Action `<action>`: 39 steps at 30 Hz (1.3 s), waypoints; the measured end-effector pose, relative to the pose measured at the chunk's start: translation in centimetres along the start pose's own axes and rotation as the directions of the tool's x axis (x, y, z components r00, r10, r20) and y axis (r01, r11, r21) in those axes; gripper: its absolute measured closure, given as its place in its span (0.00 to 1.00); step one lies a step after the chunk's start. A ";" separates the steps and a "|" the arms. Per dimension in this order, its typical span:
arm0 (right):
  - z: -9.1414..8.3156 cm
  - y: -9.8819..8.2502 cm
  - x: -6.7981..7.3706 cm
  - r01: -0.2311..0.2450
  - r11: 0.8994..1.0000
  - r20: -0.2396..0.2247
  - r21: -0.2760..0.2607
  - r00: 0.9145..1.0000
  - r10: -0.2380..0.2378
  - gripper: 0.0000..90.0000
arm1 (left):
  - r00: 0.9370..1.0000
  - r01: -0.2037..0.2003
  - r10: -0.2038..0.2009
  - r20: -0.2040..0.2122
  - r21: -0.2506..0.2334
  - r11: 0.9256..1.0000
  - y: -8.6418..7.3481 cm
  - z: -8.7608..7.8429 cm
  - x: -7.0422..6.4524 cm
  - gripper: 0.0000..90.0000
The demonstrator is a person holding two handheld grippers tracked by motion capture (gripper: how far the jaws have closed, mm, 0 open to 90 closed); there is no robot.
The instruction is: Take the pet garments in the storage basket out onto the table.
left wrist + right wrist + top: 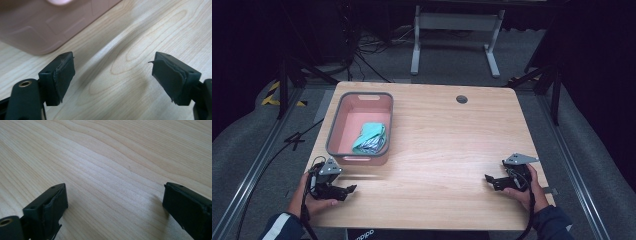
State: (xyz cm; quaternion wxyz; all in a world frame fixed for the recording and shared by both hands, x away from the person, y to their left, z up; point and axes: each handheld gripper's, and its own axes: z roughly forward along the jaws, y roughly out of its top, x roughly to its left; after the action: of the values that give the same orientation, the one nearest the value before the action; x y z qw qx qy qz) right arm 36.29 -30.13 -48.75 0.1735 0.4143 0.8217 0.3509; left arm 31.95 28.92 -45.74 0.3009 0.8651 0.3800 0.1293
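pale wood table point(447, 145), seen from the high view. pink bin point(384, 131) with a grey rim sits on the table's left half, long side running away from the person, handle slots at both short ends. inside it, one bundle of teal cloth point(370, 137) lies against the near right part of the floor, crumpled, with a darker patterned patch at its lower edge; the rest of the pink floor shows bare. left gripper point(343, 191) rests low at the near left edge, held in the left hand point(314, 200), just in front of the bin's near wall, jaws pointing right. its own view has both jaws spread wide over bare wood, nothing between them, pads point(63, 77) frayed at the edges, and the bin's rounded corner just beyond the left jaw. right gripper point(493, 181) is at the near right edge in the right hand point(529, 192), well apart from the bin, jaws pointing left. its own view has jaws wide apart too, only wood grain between them. a round grey grommet point(462, 99) sits near the far edge.
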 end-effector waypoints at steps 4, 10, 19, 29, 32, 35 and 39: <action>0.0 0.0 0.0 -0.001 1.000 0.000 0.000 1.000 0.001 0.07 | 1.000 0.001 -0.001 -0.018 -0.014 1.000 0.2 -0.8 -0.2 0.22; 0.0 0.0 0.0 0.000 1.000 0.000 0.000 1.000 0.000 0.07 | 0.999 -0.022 0.022 -0.038 -0.014 1.000 0.5 -1.9 -0.3 0.24; 0.0 0.0 0.0 0.000 1.000 0.000 0.000 1.000 0.000 0.07 | 0.999 -0.019 0.016 -0.049 -0.061 0.998 1.1 -4.0 -0.4 0.27; 0.0 0.0 0.0 0.000 1.000 0.000 0.000 1.000 0.000 0.07 | 0.999 -0.032 0.028 -0.044 -0.101 0.994 2.1 -5.3 -0.3 0.27; 0.0 0.0 0.0 0.000 1.000 0.000 0.000 1.000 0.000 0.07 | 0.999 -0.042 0.038 -0.036 -0.128 0.991 2.5 -5.6 -0.2 0.26; 0.0 0.0 0.0 0.000 1.000 0.000 0.000 1.000 0.000 0.07 | 0.998 -0.050 0.044 -0.043 -0.155 0.987 3.2 -6.1 -0.1 0.26; 0.0 0.0 0.0 0.000 1.000 0.000 0.000 1.000 0.000 0.07 | 0.997 -0.061 0.053 -0.052 -0.164 0.985 4.0 -6.4 0.1 0.26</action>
State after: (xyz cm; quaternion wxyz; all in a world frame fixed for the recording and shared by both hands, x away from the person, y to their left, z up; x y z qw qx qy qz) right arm 36.29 -30.14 -48.75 0.1734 0.4143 0.8217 0.3509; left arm 31.44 29.64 -38.24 0.3586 0.8442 0.3503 0.1896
